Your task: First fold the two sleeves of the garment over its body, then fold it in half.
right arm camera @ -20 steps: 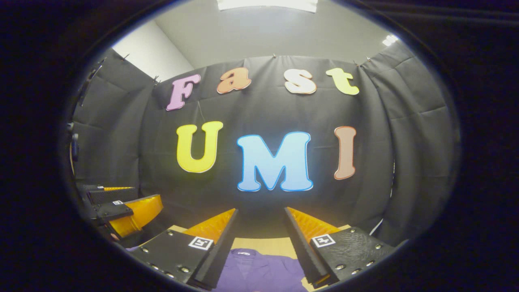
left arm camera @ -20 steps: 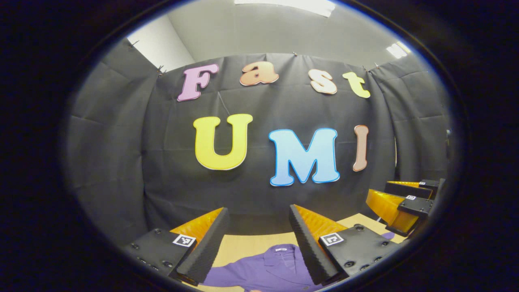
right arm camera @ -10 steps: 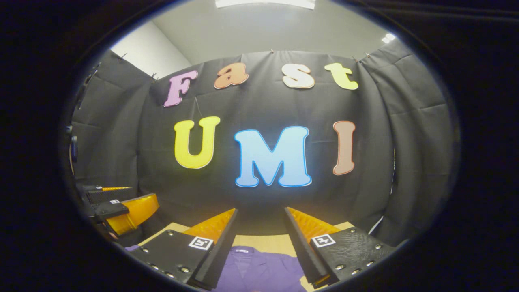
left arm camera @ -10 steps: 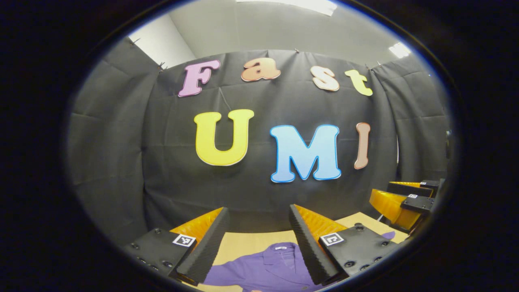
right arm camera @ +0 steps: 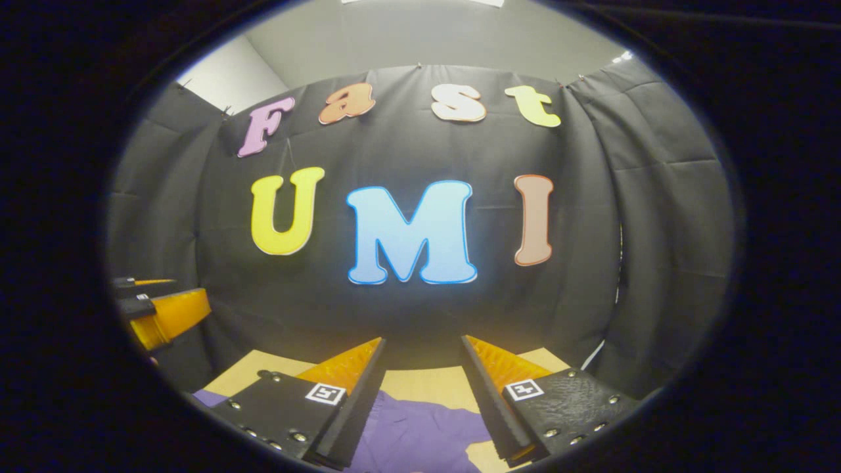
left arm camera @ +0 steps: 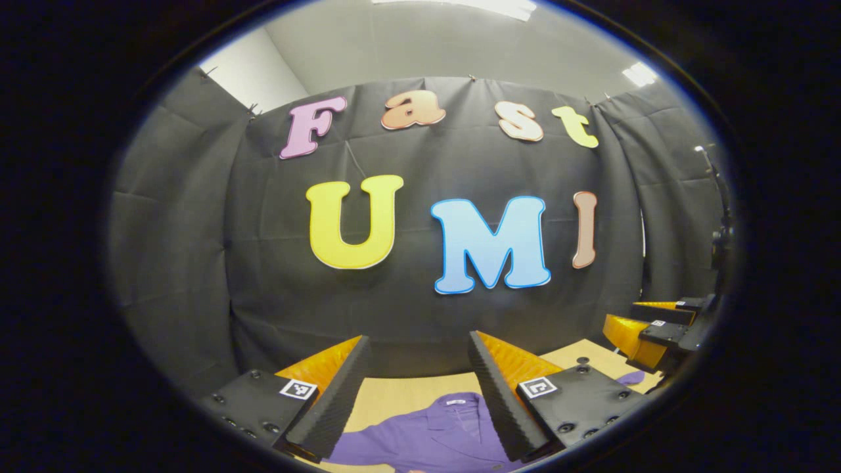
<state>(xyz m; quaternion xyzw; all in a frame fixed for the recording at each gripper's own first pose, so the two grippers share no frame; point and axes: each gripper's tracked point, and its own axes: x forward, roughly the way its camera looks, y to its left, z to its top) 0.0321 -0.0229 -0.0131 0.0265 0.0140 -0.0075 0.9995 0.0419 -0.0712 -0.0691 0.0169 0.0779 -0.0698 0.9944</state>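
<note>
1. The left gripper (left arm camera: 418,358) is raised above the table (left arm camera: 407,394), its fingers spread wide with nothing between them. Below and ahead lies the purple garment (left arm camera: 427,437), spread flat on the pale wood, collar towards the booth wall.
2. A small white label (left arm camera: 456,401) sits inside the collar; its writing is too small to read. Each finger block carries a square black-and-white marker (left arm camera: 295,389).
3. The right gripper (right arm camera: 420,361) is likewise wide open and empty, above the garment's (right arm camera: 420,437) rumpled purple cloth.
4. In the left gripper view, a purple sleeve tip (left arm camera: 632,378) lies near the table's right edge, under the right gripper (left arm camera: 647,328). Bare wood runs between the collar and the far edge.
</note>
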